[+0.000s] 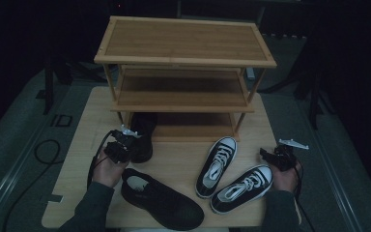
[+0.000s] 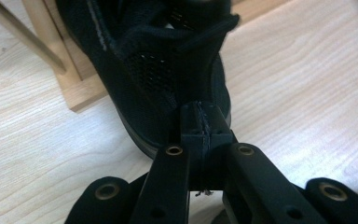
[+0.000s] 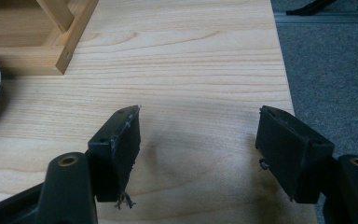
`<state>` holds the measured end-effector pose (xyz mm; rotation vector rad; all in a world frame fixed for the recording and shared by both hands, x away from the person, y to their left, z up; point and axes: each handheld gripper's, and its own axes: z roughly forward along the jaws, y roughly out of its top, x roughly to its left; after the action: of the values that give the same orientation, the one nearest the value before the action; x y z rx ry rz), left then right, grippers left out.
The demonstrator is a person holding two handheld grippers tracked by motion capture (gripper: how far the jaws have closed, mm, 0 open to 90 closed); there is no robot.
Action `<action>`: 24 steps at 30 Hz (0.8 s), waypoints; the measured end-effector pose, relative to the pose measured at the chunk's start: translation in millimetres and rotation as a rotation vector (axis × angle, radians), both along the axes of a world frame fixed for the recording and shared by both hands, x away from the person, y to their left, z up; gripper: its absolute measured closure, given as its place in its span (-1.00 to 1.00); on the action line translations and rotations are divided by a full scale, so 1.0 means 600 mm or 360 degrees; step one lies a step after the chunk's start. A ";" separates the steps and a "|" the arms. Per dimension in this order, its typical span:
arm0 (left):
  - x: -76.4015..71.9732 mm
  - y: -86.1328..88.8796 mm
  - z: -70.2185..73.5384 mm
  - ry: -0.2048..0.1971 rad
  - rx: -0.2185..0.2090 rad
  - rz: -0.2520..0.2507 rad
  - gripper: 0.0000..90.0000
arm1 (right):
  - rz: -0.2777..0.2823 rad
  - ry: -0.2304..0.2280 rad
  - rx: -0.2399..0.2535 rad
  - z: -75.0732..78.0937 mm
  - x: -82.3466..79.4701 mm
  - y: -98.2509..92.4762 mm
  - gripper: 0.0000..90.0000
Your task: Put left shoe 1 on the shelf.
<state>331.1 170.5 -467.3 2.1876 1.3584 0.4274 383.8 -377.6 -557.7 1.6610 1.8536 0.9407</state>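
The black low-cut shoe of mesh and fabric with a dark sole (image 1: pixel 143 137) stands upright on the worktop (image 1: pixel 174 159), its toe pushed in under the lowest shelf of the three-tier bamboo shoe rack (image 1: pixel 183 43) at the rack's left end, its heel pointing back toward the person. In the left gripper view the rear edge of its heel collar (image 2: pixel 200 88) is pinched between the two closed pads of the left claw (image 2: pixel 200 126); open mesh shows on its side panel, and a pale line runs along its upper.
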 end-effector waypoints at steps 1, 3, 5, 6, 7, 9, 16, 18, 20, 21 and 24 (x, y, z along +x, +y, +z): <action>0.001 0.001 -0.001 -0.0008 0.0010 0.0010 1.00 | 0.0000 -0.0001 0.0002 0.000 0.000 0.000 -0.32; 0.002 0.003 -0.002 -0.0013 0.0008 0.0012 1.00 | 0.0000 0.0000 0.0001 0.000 0.000 0.000 -0.32; 0.003 0.001 -0.004 -0.0030 0.0026 0.0021 1.00 | 0.0000 0.0000 0.0001 0.000 0.000 0.000 -0.32; 0.003 0.001 -0.004 -0.0033 0.0028 0.0022 1.00 | 0.0000 -0.0001 0.0001 0.000 0.000 0.000 -0.32; 0.003 0.000 -0.004 -0.0036 0.0032 0.0023 1.00 | 0.0000 -0.0001 0.0001 0.000 0.000 0.000 -0.32; 0.003 0.000 -0.004 -0.0040 0.0034 0.0025 1.00 | 0.0001 0.0000 0.0002 0.000 0.000 0.000 -0.32; 0.008 0.020 -0.003 -0.0096 0.0098 0.0148 1.00 | 0.0001 0.0000 0.0001 0.000 0.000 0.000 -0.32; 0.010 0.024 -0.004 -0.0108 0.0109 0.0159 1.00 | 0.0000 0.0000 0.0000 0.000 0.000 0.000 -0.32; 0.011 0.025 -0.006 -0.0135 0.0147 0.0195 1.00 | 0.0000 0.0000 0.0000 0.000 0.000 0.000 -0.32; 0.011 0.028 -0.006 -0.0144 0.0158 0.0209 1.00 | 0.0000 0.0000 0.0001 0.000 0.000 0.000 -0.32; 0.011 0.037 -0.008 -0.0149 0.0102 0.0249 0.99 | 0.0000 0.0000 0.0001 0.000 0.000 0.000 -0.32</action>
<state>337.8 192.7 -472.3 2.0911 1.4880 0.6321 383.8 -377.6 -557.7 1.6610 1.8535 0.9414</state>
